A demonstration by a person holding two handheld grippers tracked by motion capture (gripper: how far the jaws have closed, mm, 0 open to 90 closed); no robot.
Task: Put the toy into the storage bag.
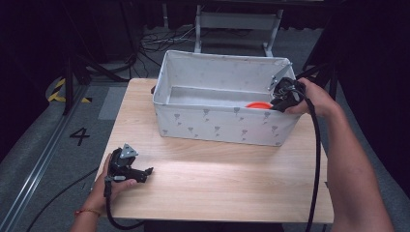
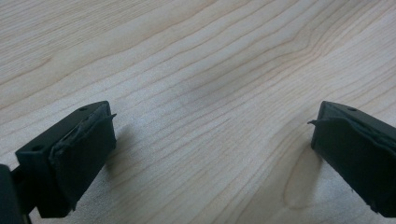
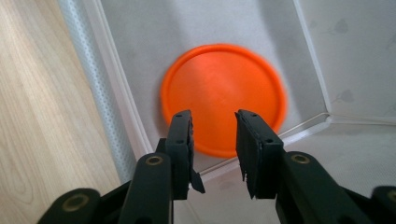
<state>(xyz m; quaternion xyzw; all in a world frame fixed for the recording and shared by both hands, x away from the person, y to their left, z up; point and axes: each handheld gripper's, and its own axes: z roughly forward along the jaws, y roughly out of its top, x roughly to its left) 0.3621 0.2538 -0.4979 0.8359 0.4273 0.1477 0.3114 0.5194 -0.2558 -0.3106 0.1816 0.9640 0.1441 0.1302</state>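
Observation:
An orange disc (image 3: 223,95) lies flat on the floor of a white fabric box (image 1: 222,125), in its right near corner; in the high view the disc (image 1: 258,105) peeks over the box's front wall. My right gripper (image 3: 214,121) hovers above the disc at the box's right end (image 1: 278,104), jaws a little apart, nothing between the pads. My left gripper (image 1: 147,171) rests low over the wooden table (image 1: 217,179) near its front left corner. Its jaws stand wide open (image 2: 212,116) over bare wood.
The box takes up the far half of the table. Behind the table stand a white metal frame (image 1: 237,21) and loose cables (image 1: 159,41) on the floor. A floor mark "4" (image 1: 80,136) and striped tape (image 1: 58,92) lie to the left.

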